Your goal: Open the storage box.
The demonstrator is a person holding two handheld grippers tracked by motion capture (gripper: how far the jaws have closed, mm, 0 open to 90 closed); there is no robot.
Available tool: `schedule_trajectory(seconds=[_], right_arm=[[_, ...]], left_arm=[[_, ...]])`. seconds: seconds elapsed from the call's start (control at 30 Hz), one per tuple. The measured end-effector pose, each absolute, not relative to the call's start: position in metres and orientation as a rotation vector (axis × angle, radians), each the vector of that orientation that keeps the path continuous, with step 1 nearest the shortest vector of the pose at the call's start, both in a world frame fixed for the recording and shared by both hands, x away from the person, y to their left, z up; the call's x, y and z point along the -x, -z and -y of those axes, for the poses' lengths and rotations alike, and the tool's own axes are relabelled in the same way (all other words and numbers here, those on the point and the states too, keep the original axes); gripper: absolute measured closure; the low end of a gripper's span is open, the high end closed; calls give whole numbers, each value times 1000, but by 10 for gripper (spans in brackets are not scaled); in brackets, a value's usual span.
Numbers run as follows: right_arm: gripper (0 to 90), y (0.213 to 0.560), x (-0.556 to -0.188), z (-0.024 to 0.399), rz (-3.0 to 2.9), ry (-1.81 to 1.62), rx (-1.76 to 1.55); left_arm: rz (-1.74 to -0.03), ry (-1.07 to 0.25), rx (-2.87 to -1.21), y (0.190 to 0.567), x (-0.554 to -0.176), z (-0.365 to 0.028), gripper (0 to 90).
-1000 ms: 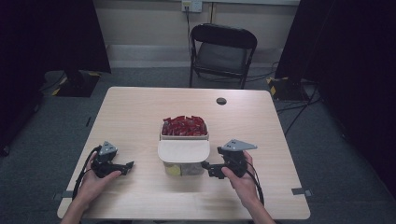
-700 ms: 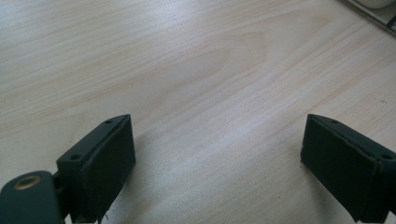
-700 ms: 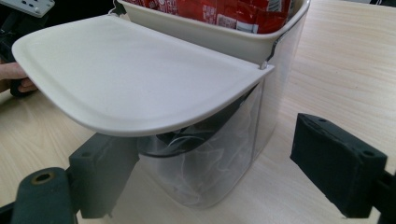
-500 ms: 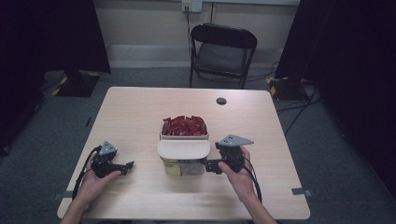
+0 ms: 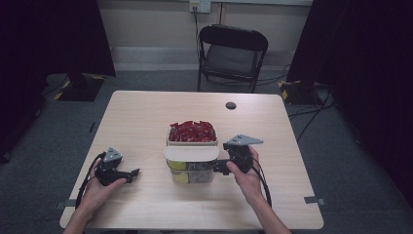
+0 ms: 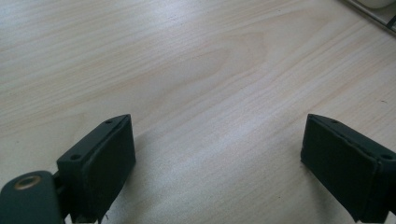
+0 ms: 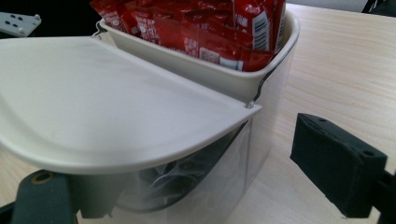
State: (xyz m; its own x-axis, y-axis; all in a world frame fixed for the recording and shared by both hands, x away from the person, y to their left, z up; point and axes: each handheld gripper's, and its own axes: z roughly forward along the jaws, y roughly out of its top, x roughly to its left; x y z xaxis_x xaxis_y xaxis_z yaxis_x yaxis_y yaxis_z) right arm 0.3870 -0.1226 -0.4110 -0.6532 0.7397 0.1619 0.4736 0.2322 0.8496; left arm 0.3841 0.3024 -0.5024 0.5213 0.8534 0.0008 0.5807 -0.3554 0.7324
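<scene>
A white two-part container point(image 5: 191, 173) stands mid-table. Its far half holds red packets point(image 5: 191, 131); its near half has clear walls, a white lid point(image 5: 191, 152) and yellow-green items inside. My right gripper point(image 5: 218, 166) is at the container's right side and points left at the lidded half. In the right gripper view the lid point(image 7: 107, 93) hangs over the left jaw. The right jaw stands apart from the clear wall point(image 7: 224, 177), so this gripper point(image 7: 187, 163) is open around the container's corner. My left gripper point(image 5: 132, 173) rests open on the bare table, nothing between its jaws point(image 6: 217, 140).
The wooden table point(image 5: 146, 117) has a small black round cap point(image 5: 231, 105) near its far edge. A black folding chair point(image 5: 233, 53) stands behind the table. Bare wood lies left of the container and along the front edge.
My right gripper has edged slightly left toward the lidded half of the container. The left gripper and the container have stayed put.
</scene>
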Motion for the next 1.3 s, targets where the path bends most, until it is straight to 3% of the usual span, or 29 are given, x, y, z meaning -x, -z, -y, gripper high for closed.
schedule_trajectory(seconds=[1.3], right_arm=[[140,403,-419,115,-2215,-1452,-1163]], left_arm=[[-1163,-506,-2073,502,-384,-302,95]])
